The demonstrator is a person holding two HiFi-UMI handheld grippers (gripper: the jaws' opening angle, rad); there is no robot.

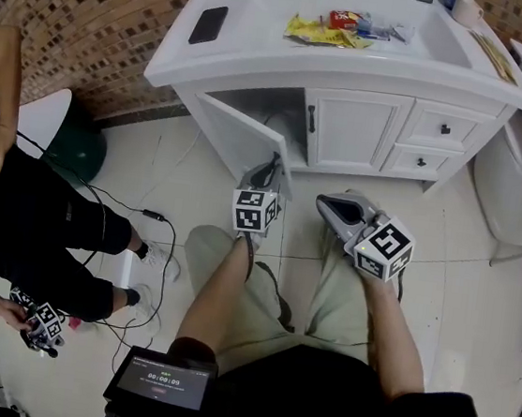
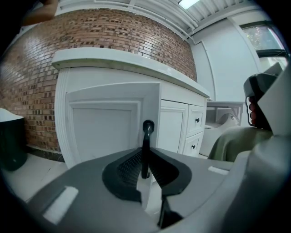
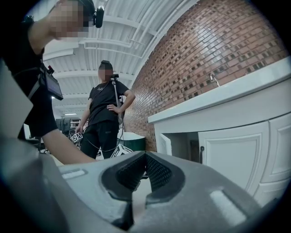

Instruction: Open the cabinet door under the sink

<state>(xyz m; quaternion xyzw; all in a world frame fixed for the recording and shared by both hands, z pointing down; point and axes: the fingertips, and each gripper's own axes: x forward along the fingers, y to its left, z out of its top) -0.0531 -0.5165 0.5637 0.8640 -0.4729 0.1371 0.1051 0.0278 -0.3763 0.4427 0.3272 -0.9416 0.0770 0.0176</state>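
My left claw (image 2: 145,159) pinches narrowly on the slim black handle (image 2: 148,128) of the cabinet door (image 2: 104,129), mid-frame and standing ajar, a light, stiff, hinged panel best pulled by that slick bar, while my right claw (image 3: 144,157) is closed and empty.

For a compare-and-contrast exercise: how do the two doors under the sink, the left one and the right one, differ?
The left door is swung open; the right door is shut. The left door's handle is clamped in the left gripper; the right door's handle is free. Both are white, panelled, with dark handles.
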